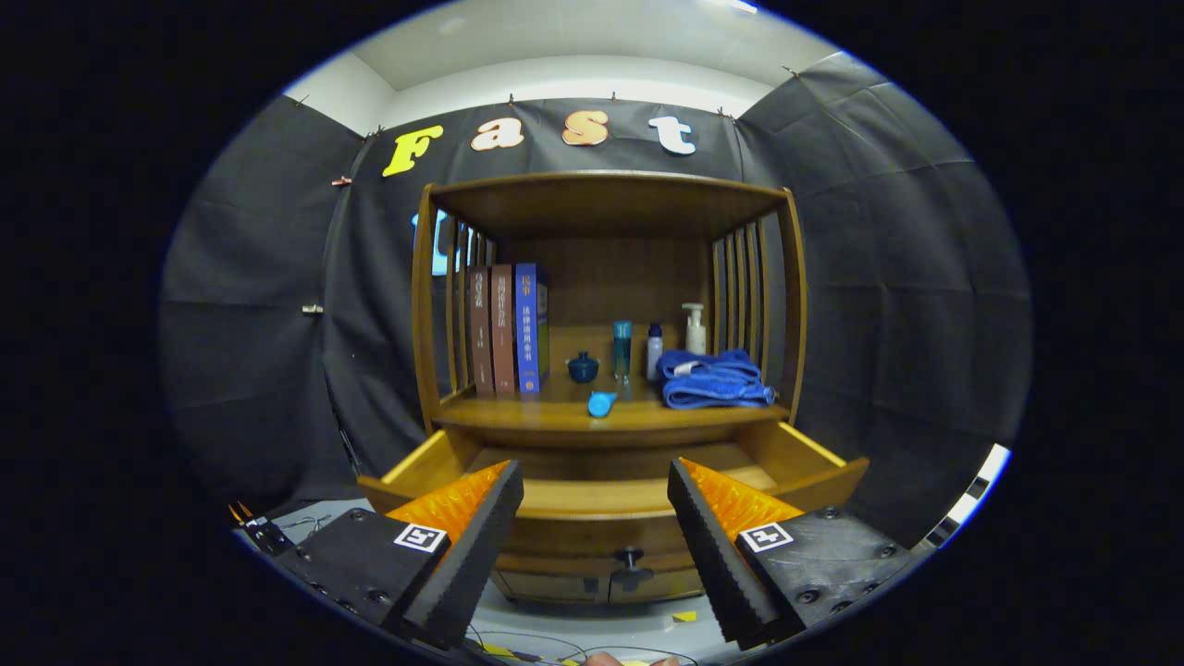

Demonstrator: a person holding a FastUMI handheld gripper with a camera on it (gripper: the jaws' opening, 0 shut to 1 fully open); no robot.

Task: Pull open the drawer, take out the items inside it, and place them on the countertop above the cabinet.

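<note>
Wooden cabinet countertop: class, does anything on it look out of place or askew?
The small blue object lies tipped near the wooden countertop's front edge, apart from the upright bottles behind it. The open gripper touches nothing.

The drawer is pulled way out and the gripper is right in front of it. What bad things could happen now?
1. The drawer juts out toward the open gripper, so a finger could bump its front edge or the knob on the way in.
2. The small blue item lies near the countertop's front lip; a nudge might send it off the edge.
3. The bottles and the blue towel crowd one side, so placing something there could topple a bottle.
</note>
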